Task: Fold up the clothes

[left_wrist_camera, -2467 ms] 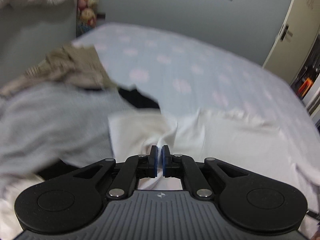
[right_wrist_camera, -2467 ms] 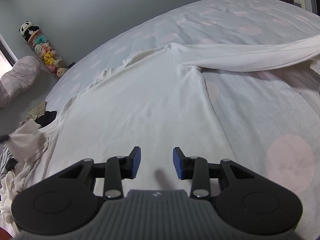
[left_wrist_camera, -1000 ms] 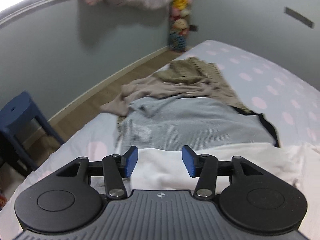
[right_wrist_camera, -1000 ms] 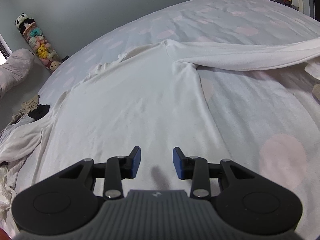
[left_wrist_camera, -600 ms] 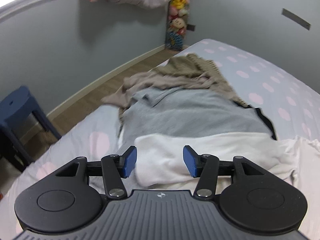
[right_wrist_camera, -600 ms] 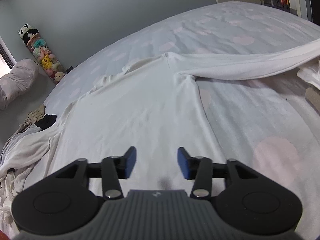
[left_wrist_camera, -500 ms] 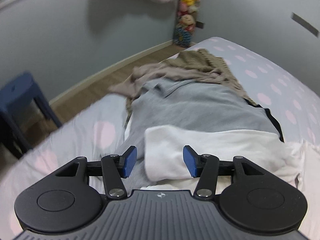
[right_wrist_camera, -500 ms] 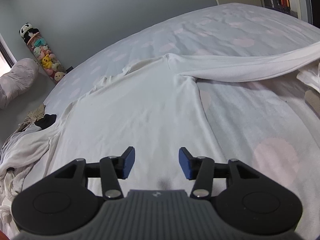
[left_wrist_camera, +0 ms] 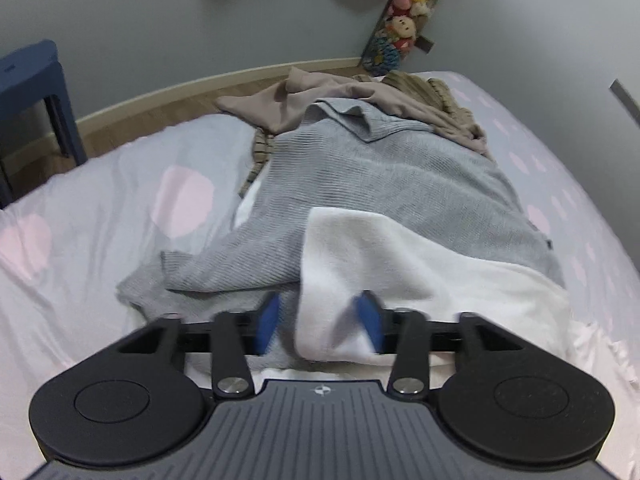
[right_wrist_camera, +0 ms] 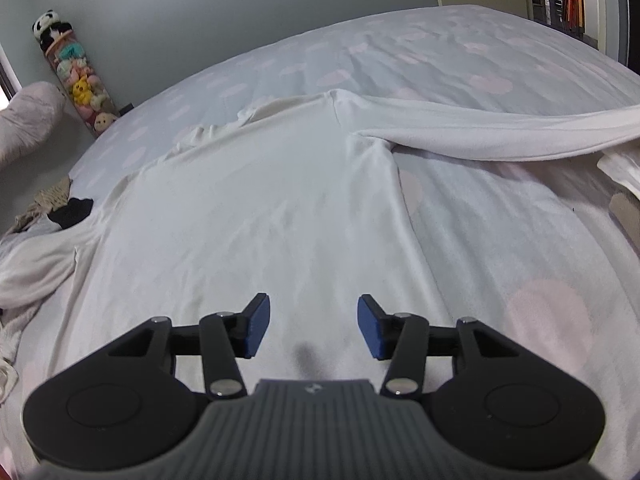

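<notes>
1. The left gripper (left_wrist_camera: 318, 324) is angled down over the near end of the clothes pile, and its jaws are closing. The blue pads (left_wrist_camera: 267, 322) look smeared from the motion.

2. Sitting between those pads is the cuff end of a white sleeve (left_wrist_camera: 384, 256). The pads haven't pinched it, there's still a gap on either side, so it isn't gripped.

3. Just ahead of that gripper, under the sleeve, is a grey knit sweater (left_wrist_camera: 384, 176) spread over the pile. One of its sleeves flops off to the gripper's left.

4. Further out past the sweater there's a tan garment (left_wrist_camera: 320, 96) bunched up with something ribbed and olive, right at the far edge of the bed (left_wrist_camera: 104, 216).

5. The right gripper (right_wrist_camera: 314, 330) is hovering over the white shirt (right_wrist_camera: 248, 208), jaws about half apart with nothing between them, only flat cloth underneath.

6. The shirt's body runs straight ahead of that gripper, laid out fairly smooth. Its other sleeve (right_wrist_camera: 500, 132) stretches off to the gripper's right across the polka-dot sheet.

7. Far left of the right gripper is a tall tube of plush toys (right_wrist_camera: 76, 76) against the wall. A blue stool (left_wrist_camera: 32, 92) stands on the floor way left of the left gripper.
</notes>
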